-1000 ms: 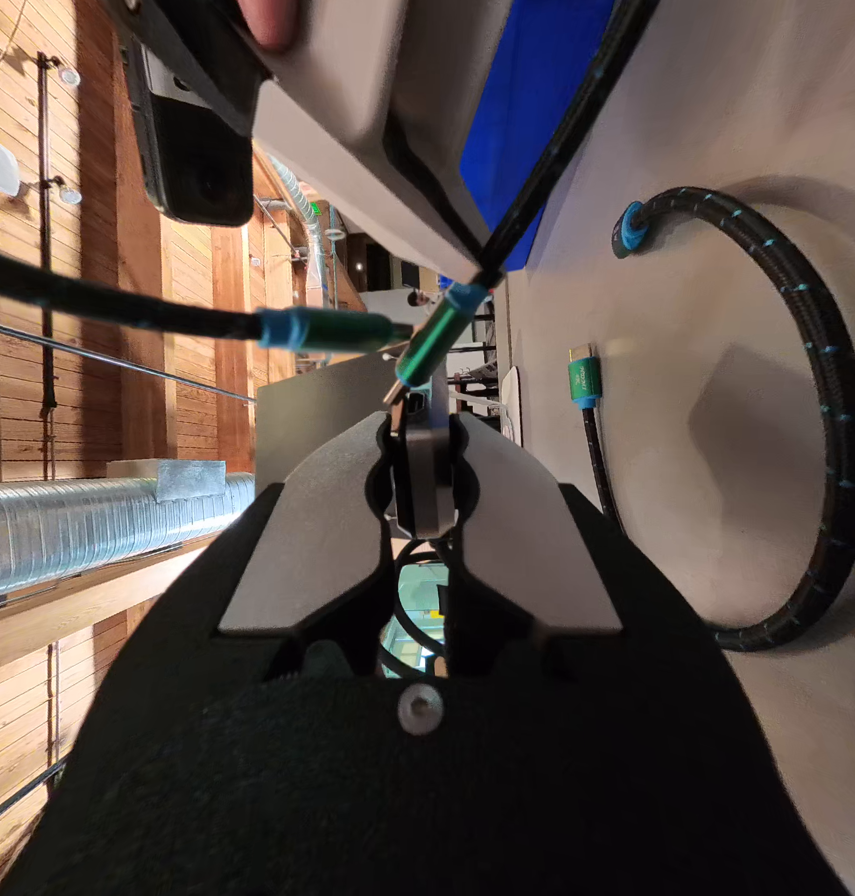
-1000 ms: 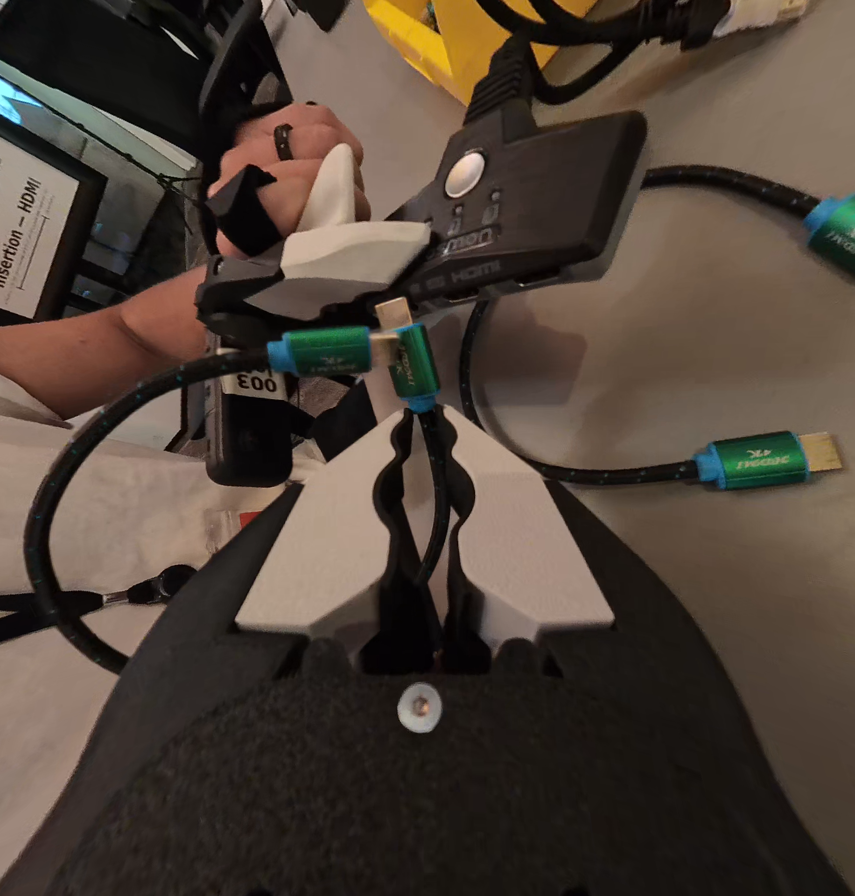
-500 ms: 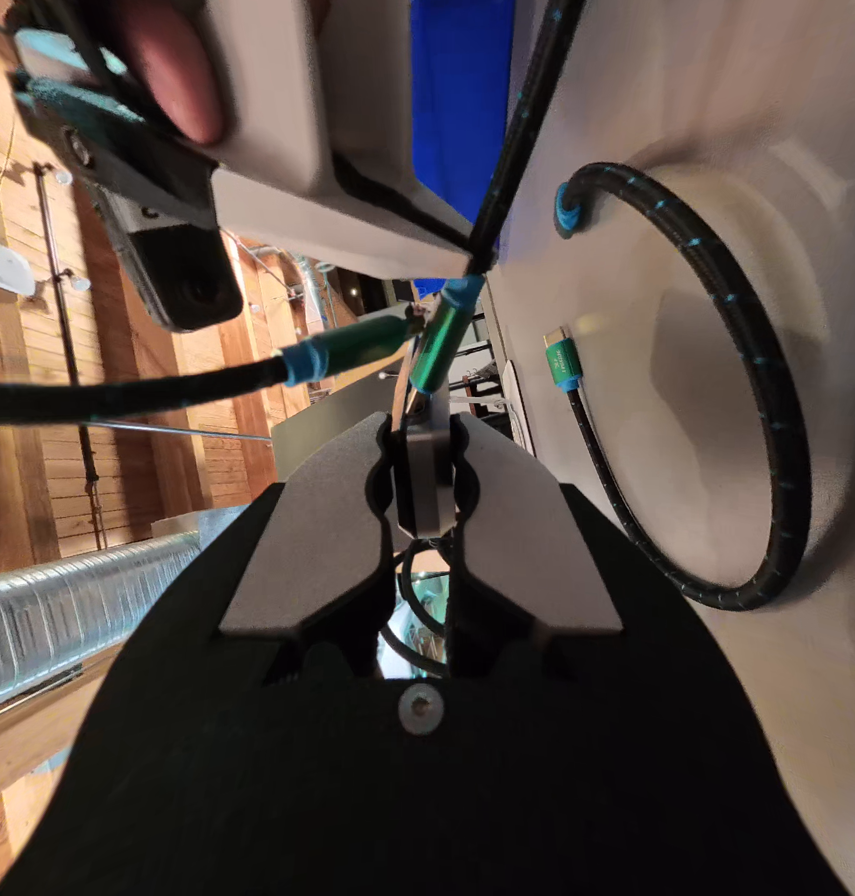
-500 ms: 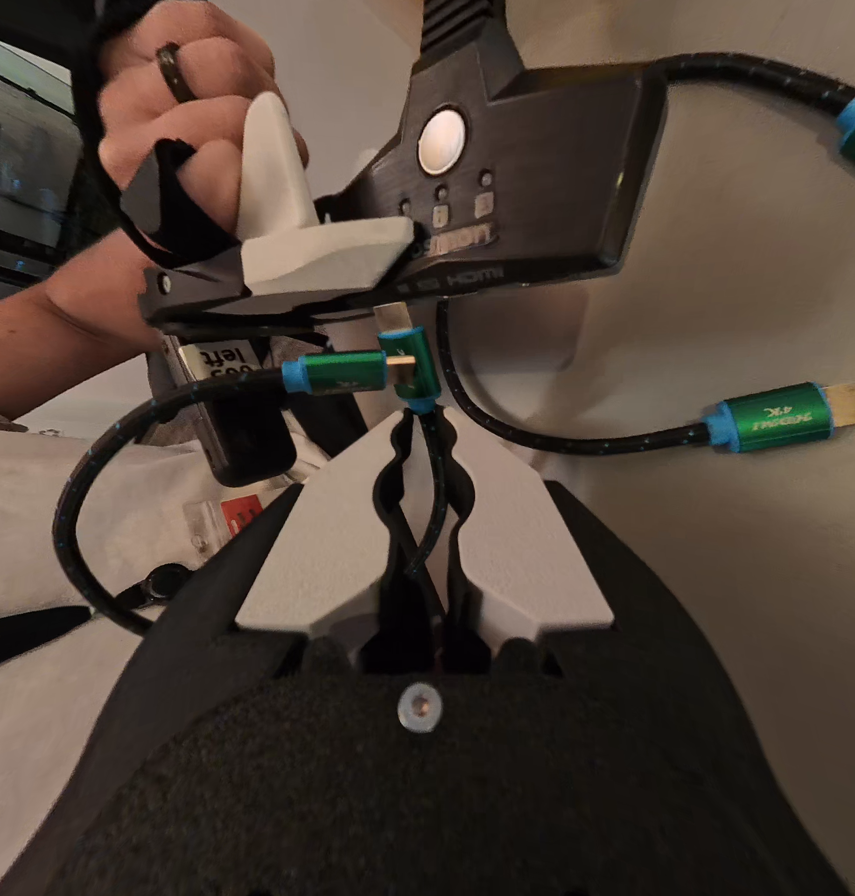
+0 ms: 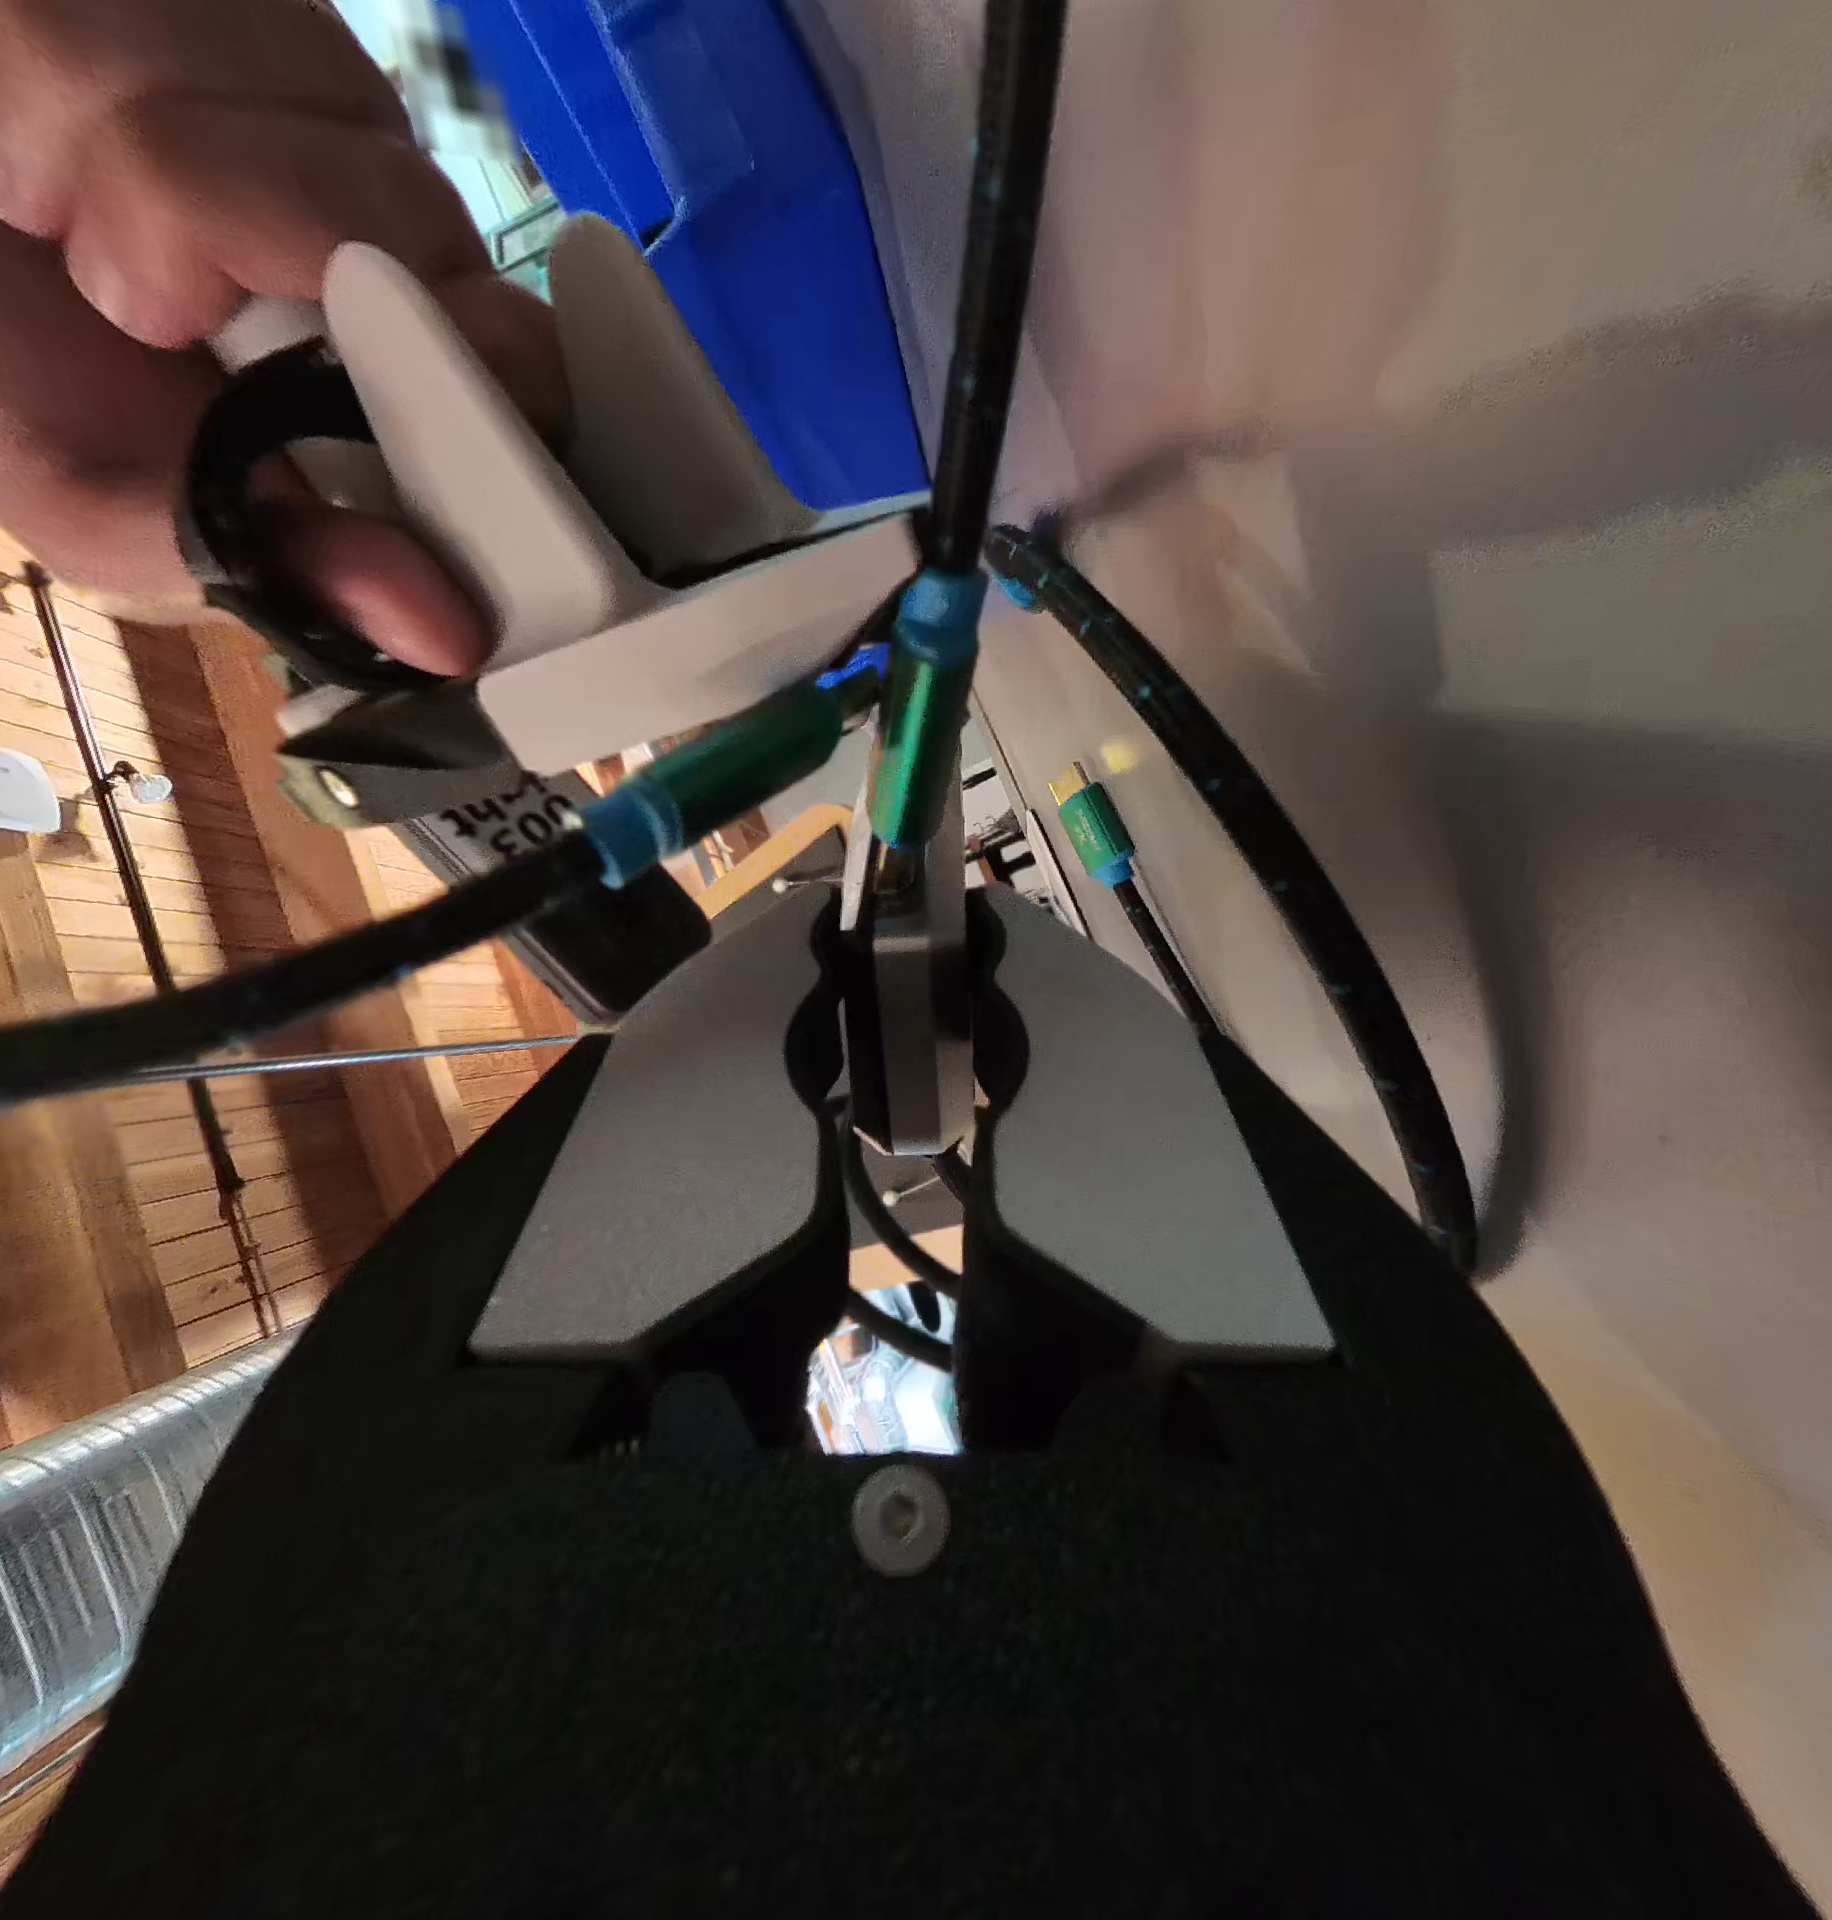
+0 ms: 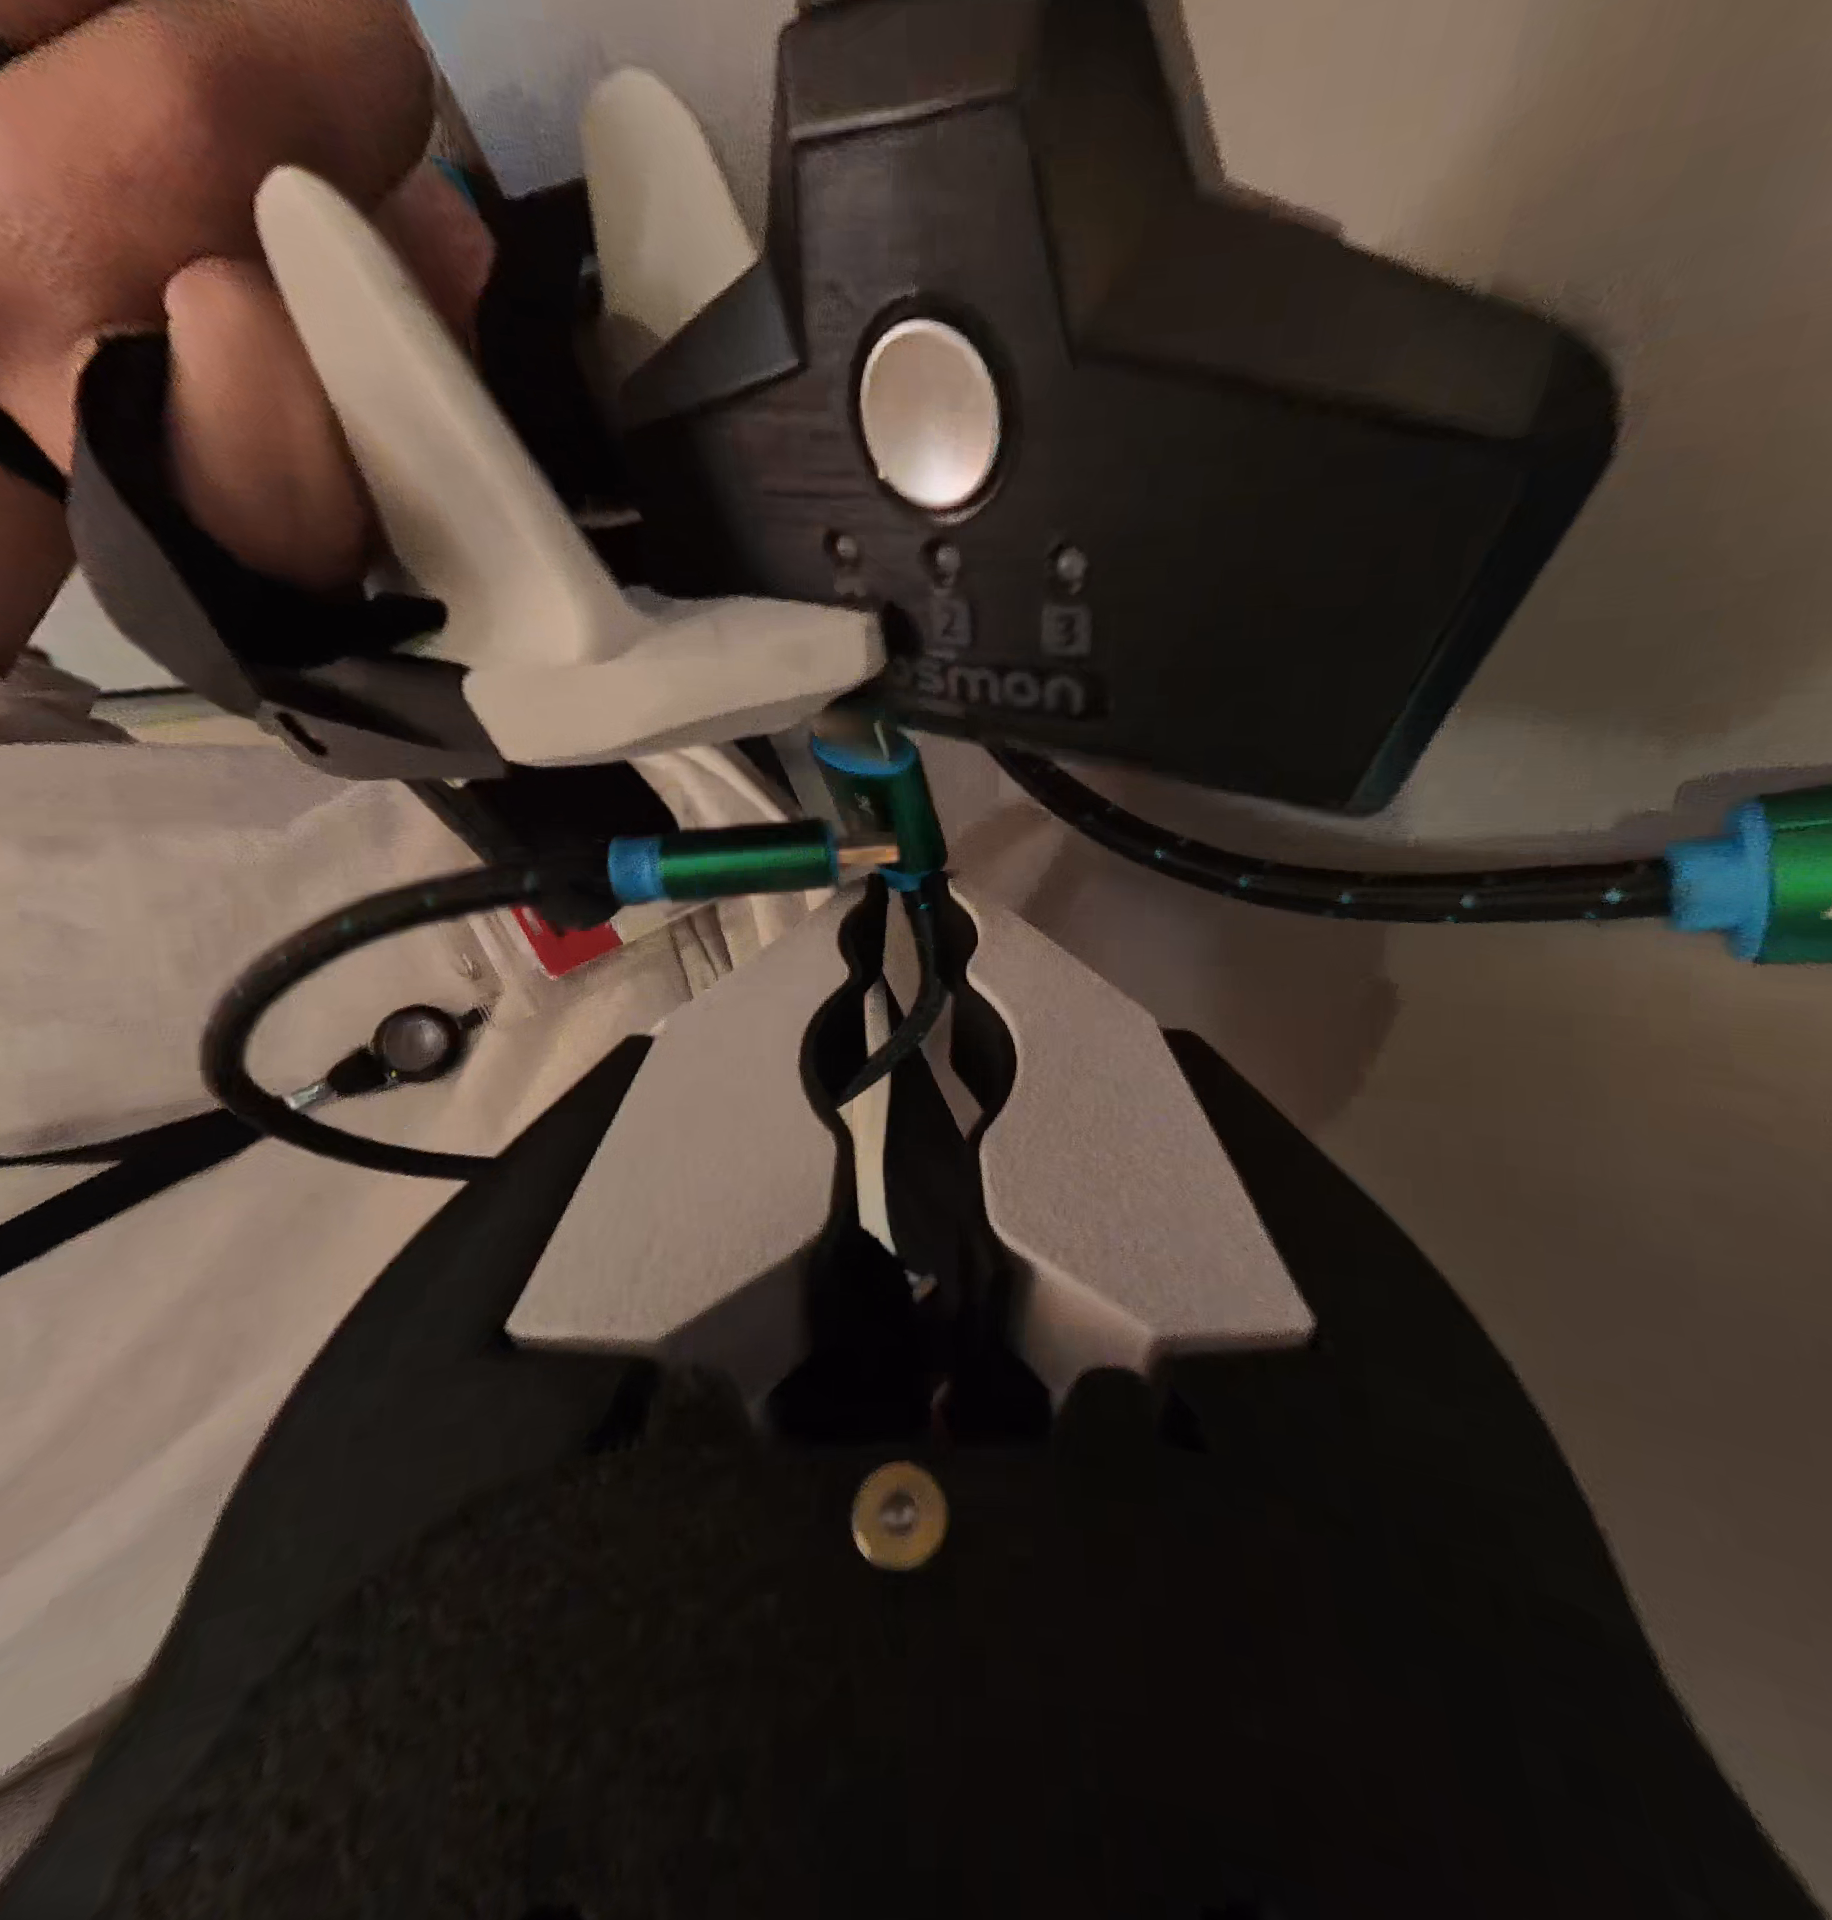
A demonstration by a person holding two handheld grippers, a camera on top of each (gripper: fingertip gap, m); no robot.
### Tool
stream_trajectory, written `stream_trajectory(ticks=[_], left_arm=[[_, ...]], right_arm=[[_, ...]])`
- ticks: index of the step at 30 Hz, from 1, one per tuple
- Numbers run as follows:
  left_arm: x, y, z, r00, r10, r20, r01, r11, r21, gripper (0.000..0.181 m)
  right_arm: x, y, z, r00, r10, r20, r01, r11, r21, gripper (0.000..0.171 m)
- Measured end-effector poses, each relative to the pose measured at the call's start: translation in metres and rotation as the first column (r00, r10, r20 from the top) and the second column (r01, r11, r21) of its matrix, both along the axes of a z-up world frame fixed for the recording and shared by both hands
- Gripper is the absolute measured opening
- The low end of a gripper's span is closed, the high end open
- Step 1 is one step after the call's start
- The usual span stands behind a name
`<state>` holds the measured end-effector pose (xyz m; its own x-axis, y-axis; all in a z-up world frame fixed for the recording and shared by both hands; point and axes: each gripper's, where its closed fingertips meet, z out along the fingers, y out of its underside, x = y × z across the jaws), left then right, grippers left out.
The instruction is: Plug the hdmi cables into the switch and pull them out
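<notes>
The black HDMI switch (image 6: 1203, 436) has a round silver button and is held off the grey table. My left gripper (image 5: 907, 935) is shut on its edge, which shows as a grey slab (image 5: 907, 1039). This gripper also shows in the right wrist view (image 6: 663, 675), white-fingered and held by a hand. My right gripper (image 6: 907, 904) is shut on a black braided cable just behind its green plug (image 6: 881, 800). The plug's tip meets the switch's port edge (image 5: 896, 862); how deep it sits is hidden. In the left wrist view the right gripper (image 5: 683, 644) is at the upper left.
A second green plug (image 6: 725, 862) on a looping black cable lies crosswise beside the held one. More green plugs lie on the table (image 5: 1514, 312), one at the right (image 6: 1805, 883) and one beside the cable loop (image 5: 1094, 831). A blue bin (image 5: 735, 260) stands behind. Tip to tip, the grippers are about 7 centimetres apart.
The right gripper has carried its plug up to the switch's port edge, and the switch now fills the right wrist view. The left gripper has kept hold of the switch and turned it.
</notes>
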<state>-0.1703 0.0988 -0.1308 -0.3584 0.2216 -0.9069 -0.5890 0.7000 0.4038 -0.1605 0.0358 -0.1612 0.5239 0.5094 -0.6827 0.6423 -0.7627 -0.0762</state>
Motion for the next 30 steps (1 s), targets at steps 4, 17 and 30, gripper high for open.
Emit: stream_trajectory(ticks=[4, 17, 30], left_arm=[[-0.002, 0.001, -0.001, 1.000, 0.005, 0.003, -0.005, 1.000, -0.017, 0.021], [-0.019, 0.034, 0.025, 0.960, 0.185, 0.211, -0.136, 0.965, -0.225, 0.021], [-0.022, 0.043, 0.052, 0.902, 0.256, 0.347, -0.114, 0.918, -0.380, 0.021]], right_arm=[[0.003, 0.002, 0.001, 0.999, 0.040, 0.018, -0.039, 0.998, -0.041, 0.007], [-0.015, 0.032, 0.049, 0.971, 0.029, -0.238, 0.051, 0.945, 0.322, 0.007], [-0.012, 0.052, 0.112, 0.789, -0.171, -0.590, 0.558, 0.601, 0.572, 0.010]])
